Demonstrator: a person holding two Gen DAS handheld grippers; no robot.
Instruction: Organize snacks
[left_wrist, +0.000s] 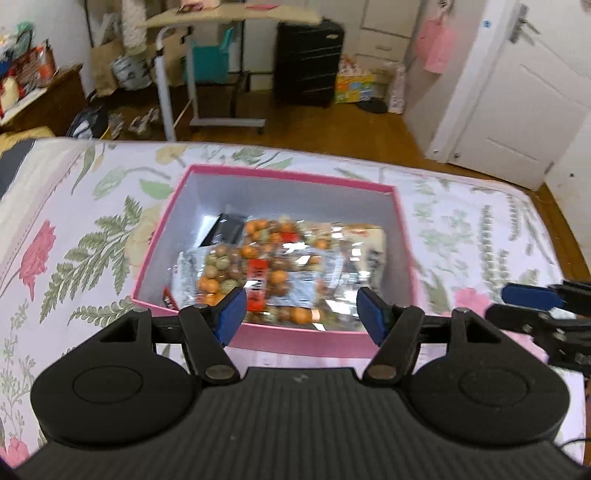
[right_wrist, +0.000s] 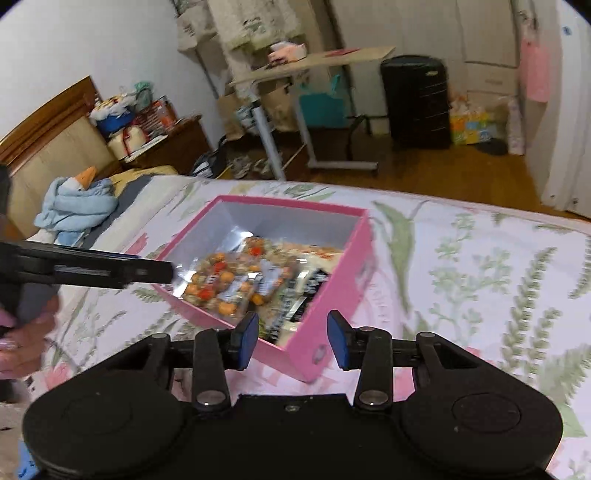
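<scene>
A pink box with a pale inside stands open on the flowered bed. In it lie a clear bag of orange and brown snack balls, a shiny white packet and a black packet. My left gripper is open and empty, just above the box's near wall. My right gripper is open and empty over the box's near corner; the box's snack bag shows there too. The left gripper's fingers reach in from the left.
The flowered bedspread runs all round the box. A blue towel lies near the headboard. Beyond the bed stand a rolling side table, a black suitcase and a white door.
</scene>
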